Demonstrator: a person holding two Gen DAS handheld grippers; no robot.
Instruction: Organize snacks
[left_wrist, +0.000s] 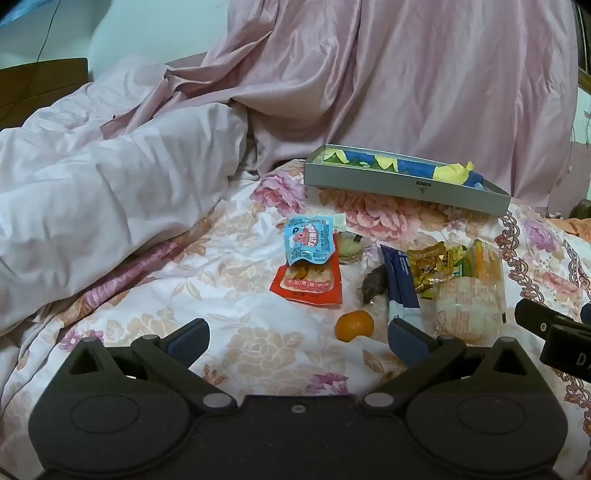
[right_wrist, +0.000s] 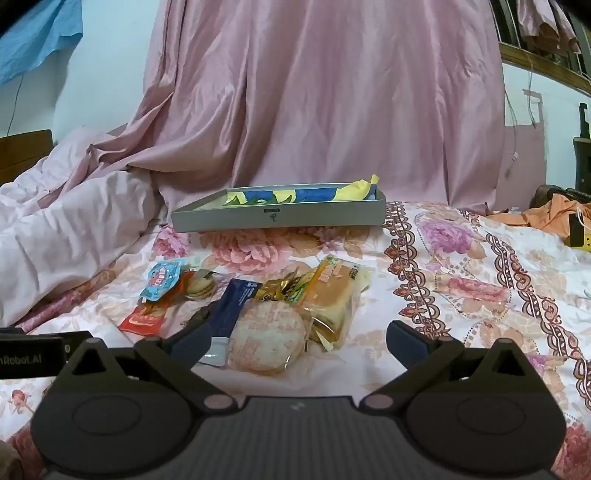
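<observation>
Floral cotton bedding (right_wrist: 461, 295) carried the whole work area: the snacks lay in a loose cluster on the bed, between the two grippers and a shallow grey cardboard tray (right_wrist: 280, 216) that stood further back against a pink curtain (right_wrist: 332, 92). The tray held only blue and yellow paper (right_wrist: 295, 194), so the sorting step was judged not yet begun; this moment read as the approach before the first pick. The left gripper (left_wrist: 295, 338) hovered with its fingers (left_wrist: 188, 338) spread fully apart and nothing between them, above bare bedding just short of a small tangerine (left_wrist: 354, 325). The right gripper (right_wrist: 295, 341) was likewise fully open and empty, aimed at a round rice cracker in clear wrap (right_wrist: 266, 341), its left finger overlapping a dark blue wrapped bar (right_wrist: 236, 306) in the view. Further items were a light blue sachet (left_wrist: 309, 240) lying on a red sausage packet (left_wrist: 308, 286), gold-wrapped sweets (left_wrist: 430, 266) and a wrapped sponge cake (right_wrist: 332, 299). The next move was judged to call for lowering one gripper over a single item, closing lightly on the crinkly wrap, and carrying it to the tray. Legible writing was limited: "nRobot.AI" showed on the left unit in the right wrist view; the tray's small logo and the packet print could not be read.
</observation>
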